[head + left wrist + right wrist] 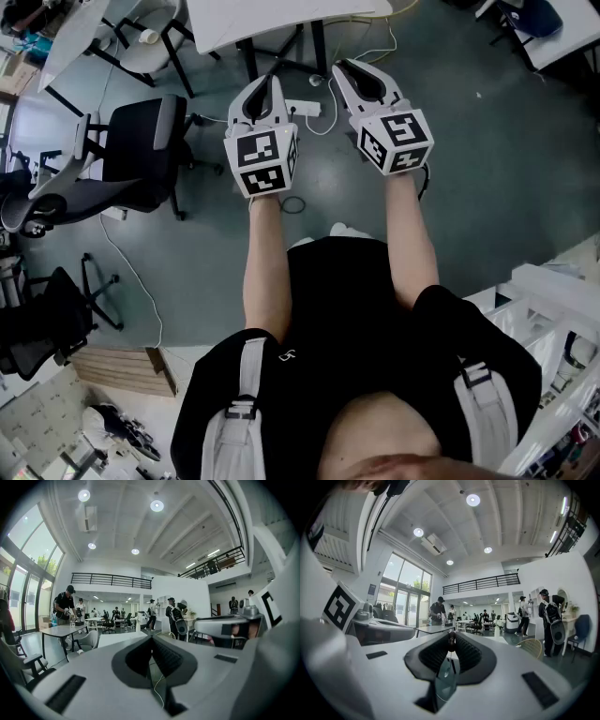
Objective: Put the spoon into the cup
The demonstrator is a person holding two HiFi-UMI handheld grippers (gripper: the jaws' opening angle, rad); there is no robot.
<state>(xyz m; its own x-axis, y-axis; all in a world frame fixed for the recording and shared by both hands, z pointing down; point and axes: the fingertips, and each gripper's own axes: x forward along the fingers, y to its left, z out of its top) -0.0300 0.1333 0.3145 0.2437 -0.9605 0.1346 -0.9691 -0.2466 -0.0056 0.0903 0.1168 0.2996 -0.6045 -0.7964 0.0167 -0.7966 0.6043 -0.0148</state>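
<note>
Grey-green floor point(469, 169) fills most of the head view, and the person holds both tools out in front over it. The left gripper point(275, 82) is in the upper middle of the frame, with the right gripper point(339, 67) just beside it on the right. They are close but apart. Each one has its marker cube point(261, 161) at the wrist end, and both point toward the top of the frame.

In the left gripper view the jaws are together at the tips and nothing stands between them. Only floor and a thin cable show through the slit lower down. In the right gripper view the jaws are very narrow, almost together. A small dark shape point(451, 639) sits at the tips, and I cannot tell what it is or whether it is gripped.

Where the spoon and the cup are I cannot tell, as no view shows them.

At the left of the head view is a black office chair point(141, 155). A white table point(281, 19) is at the top edge, and a white power strip point(302, 108) lies on the floor between the two grippers. Both gripper views look level into a high hall with people standing near tables and a balcony railing point(110, 579).
</note>
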